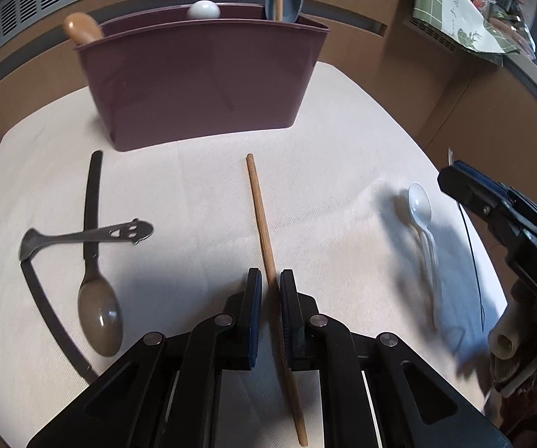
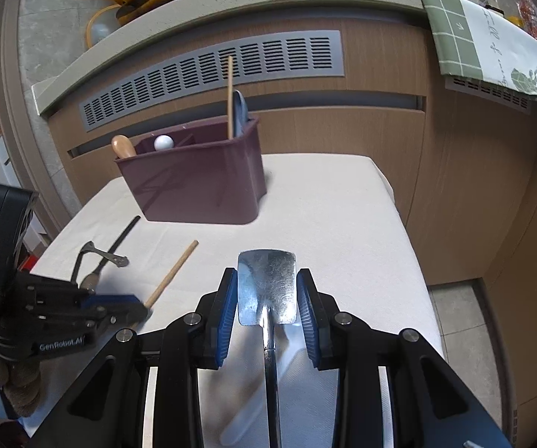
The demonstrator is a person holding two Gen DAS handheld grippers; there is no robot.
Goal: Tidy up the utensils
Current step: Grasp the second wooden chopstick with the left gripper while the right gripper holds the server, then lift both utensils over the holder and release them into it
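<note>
Two tools work over a cream, cloth-covered counter (image 1: 343, 142), and most loose utensils lie in the lower half of the left wrist view. Largest is the maroon plastic caddy (image 1: 201, 82), upper centre: smooth, rigid walls, divided inside, already holding a wooden handle, a white rounded piece, a grey spoon and an upright stick.

Next comes the wooden chopstick (image 1: 264, 231), running from mid-frame down to the bottom edge. It is thin, straight, stiff and very light, with a dry matt grain that should grip well against ribbed pads. The left tool (image 1: 270, 287) has its jaws nearly closed around it, well down its length; whether the pads fully press the wood I cannot tell for sure, though the gap looks taken up. Held this far from its middle, it may pivot, so a hold nearer the centre seems safer.

The right tool (image 2: 267, 291) stands partly open, blue pads flanking the flat, scratched blade of a steel spoon (image 2: 267, 283); contact on either side is not clear. Polished metal is slick and heavier, so I judge the narrow neck the better hold.

At lower left lie a brown glossy spoon (image 1: 100, 317) and a small metal smiley-face utensil (image 1: 89, 235) crossing it. At right rests a white plastic spoon (image 1: 423, 224), flimsy and light.
</note>
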